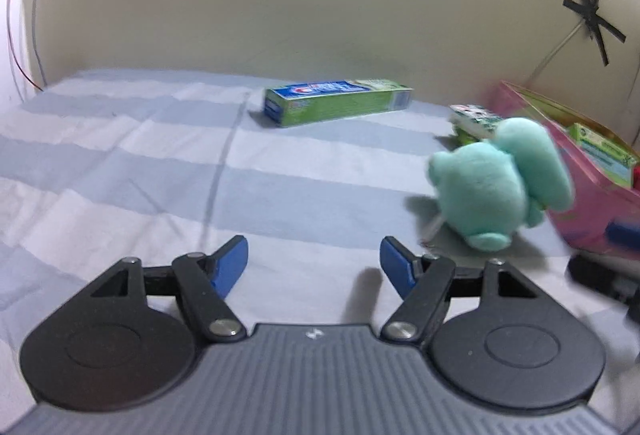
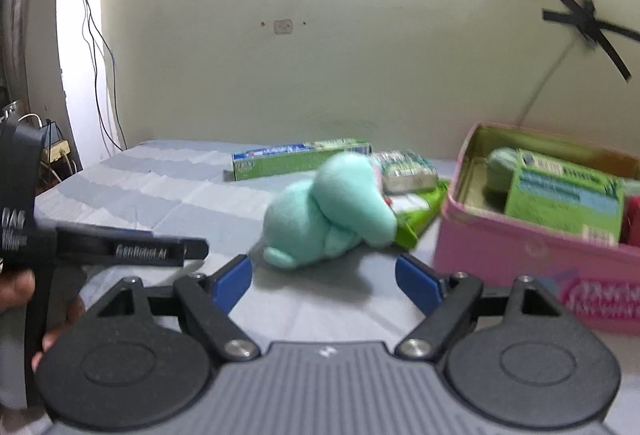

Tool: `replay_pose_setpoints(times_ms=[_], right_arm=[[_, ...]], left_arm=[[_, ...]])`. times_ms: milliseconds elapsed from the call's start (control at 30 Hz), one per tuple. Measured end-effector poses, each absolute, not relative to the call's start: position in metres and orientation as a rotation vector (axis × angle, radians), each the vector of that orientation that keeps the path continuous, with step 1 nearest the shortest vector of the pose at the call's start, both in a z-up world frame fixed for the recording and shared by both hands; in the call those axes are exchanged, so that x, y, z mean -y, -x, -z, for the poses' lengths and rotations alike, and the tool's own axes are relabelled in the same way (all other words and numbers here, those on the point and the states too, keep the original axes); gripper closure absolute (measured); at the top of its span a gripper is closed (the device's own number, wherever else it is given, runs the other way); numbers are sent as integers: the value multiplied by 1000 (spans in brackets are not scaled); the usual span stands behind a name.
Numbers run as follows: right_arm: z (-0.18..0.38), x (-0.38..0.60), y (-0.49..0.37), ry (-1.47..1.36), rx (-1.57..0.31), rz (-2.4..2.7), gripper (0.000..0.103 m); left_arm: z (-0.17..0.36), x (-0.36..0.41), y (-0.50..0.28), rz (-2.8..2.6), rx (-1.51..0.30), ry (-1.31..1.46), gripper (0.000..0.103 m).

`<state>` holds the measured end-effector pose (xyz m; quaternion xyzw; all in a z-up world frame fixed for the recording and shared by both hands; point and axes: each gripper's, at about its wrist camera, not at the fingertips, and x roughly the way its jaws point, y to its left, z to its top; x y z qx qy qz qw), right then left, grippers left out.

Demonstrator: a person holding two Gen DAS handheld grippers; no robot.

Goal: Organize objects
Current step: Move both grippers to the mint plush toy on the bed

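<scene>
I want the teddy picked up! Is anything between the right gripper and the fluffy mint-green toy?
Nothing visible: the open right gripper faces the mint-green plush toy across bare striped sheet.

— Any lettering you can read?
— One clear line; the black bar of the left gripper (image 2: 132,249), seen from the right wrist camera, carries white letters that look like "GenRobot.AI"; the handle beside it has white marks too blurred to make out.
— And the toothpaste box (image 1: 338,101)?
— A red and white logo on a blue band; it looks like "Crest", though I cannot be sure; the small print is unreadable.
— The pink box (image 2: 532,251)?
— Pink lettering on a white patch at its front corner; too smeared to read; the green carton (image 2: 564,201) inside it has print, also illegible.
</scene>
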<state>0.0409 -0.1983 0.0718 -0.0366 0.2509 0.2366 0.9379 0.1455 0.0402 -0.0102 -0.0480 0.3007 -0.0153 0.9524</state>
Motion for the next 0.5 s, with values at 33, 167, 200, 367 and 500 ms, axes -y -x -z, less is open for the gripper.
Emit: replay_pose_setpoints(times_ms=[33,167,200,367,500], right_arm=[[-75,194,-45,88,-501,-480,21],[-86,179,-69,157,-470,-454,21],[-87,175,-77,176,-466,-440,21],[-79,153,-112,239,-506,-416,21],[-71,152,-126,158,-582,-468,39]], left_arm=[[10,-42,-145,41,-603,118,26],[12,-47,-145,57,-589,161,26],[12,-49,-144,61,-586,174,26],[13,-51,-142,68,-577,190,26],[12,-55,-142,79,-571,217,26]])
